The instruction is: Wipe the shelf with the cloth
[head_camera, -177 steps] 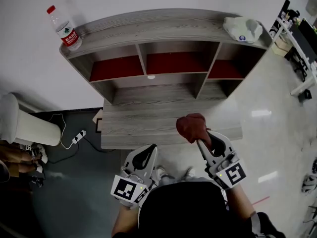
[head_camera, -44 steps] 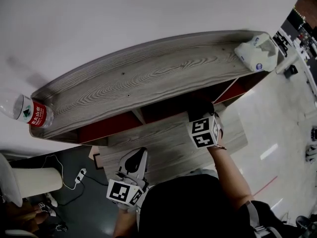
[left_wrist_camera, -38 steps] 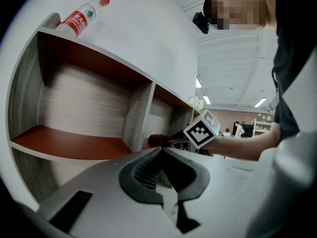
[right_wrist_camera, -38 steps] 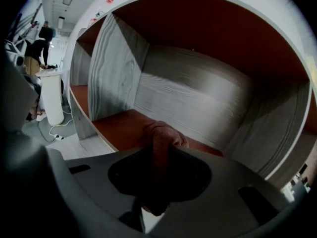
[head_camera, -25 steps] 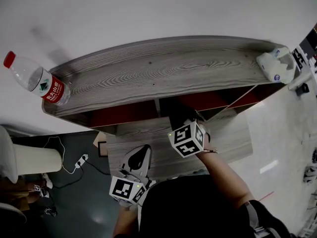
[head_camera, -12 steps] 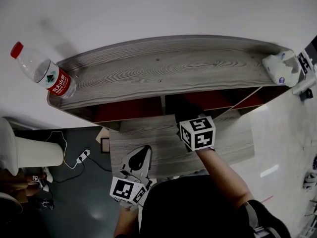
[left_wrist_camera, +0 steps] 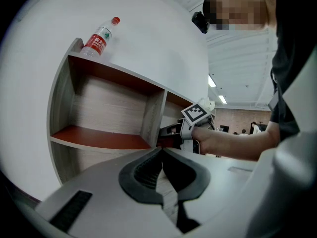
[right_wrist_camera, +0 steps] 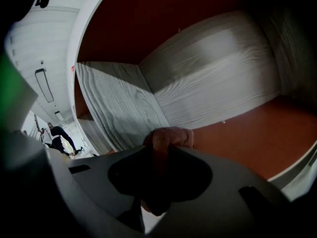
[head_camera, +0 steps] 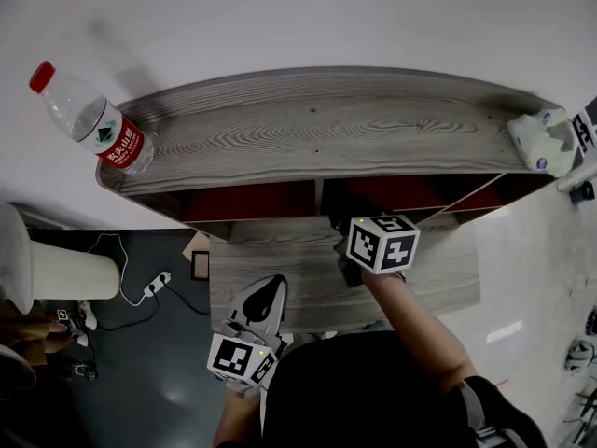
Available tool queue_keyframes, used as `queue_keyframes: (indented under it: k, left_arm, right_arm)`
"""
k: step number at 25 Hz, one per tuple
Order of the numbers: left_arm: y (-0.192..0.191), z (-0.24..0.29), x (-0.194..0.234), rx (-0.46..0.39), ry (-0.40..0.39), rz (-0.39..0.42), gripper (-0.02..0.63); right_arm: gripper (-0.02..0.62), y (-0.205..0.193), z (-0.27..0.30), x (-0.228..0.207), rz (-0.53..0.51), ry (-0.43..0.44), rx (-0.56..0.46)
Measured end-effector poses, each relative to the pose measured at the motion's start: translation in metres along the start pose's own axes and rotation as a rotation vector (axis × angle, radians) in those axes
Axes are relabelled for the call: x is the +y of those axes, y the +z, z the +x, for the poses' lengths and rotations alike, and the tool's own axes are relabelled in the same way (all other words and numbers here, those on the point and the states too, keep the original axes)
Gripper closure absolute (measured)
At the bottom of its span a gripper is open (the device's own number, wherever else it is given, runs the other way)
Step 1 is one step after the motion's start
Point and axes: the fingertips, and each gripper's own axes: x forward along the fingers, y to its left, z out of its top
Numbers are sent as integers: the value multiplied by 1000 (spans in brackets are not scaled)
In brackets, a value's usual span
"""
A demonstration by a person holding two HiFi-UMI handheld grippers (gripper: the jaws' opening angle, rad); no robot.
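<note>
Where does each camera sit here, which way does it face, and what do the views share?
Right gripper view: on the right hand-held gripper, looking along jaws shut on the cloth into a red-lined compartment of the shelf.
Left gripper view: on the left hand-held gripper, jaws together and empty, facing the shelf front; the person's right hand shows.
Head view: on the head, steeply down on the shelf top; both hand-held grippers, right forearm.
Shared: head and left views both show the bottle.

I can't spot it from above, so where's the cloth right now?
Right gripper view: the cloth is clamped in the right tool, inside the middle compartment of the shelf, above its red floor and beside the grey divider on the view's left.
</note>
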Motion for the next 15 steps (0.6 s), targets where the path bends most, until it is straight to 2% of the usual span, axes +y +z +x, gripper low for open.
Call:
queue_keyframes:
  k: [8, 15]
  left_arm:
    - [-4, -6, 5, 0, 22, -4, 598]
    - [2, 2, 1, -5, 3, 7, 598]
  right_arm:
    - [529, 8, -2, 9, 316, 149, -88]
    - [529, 52, -27, 34, 452, 332, -225]
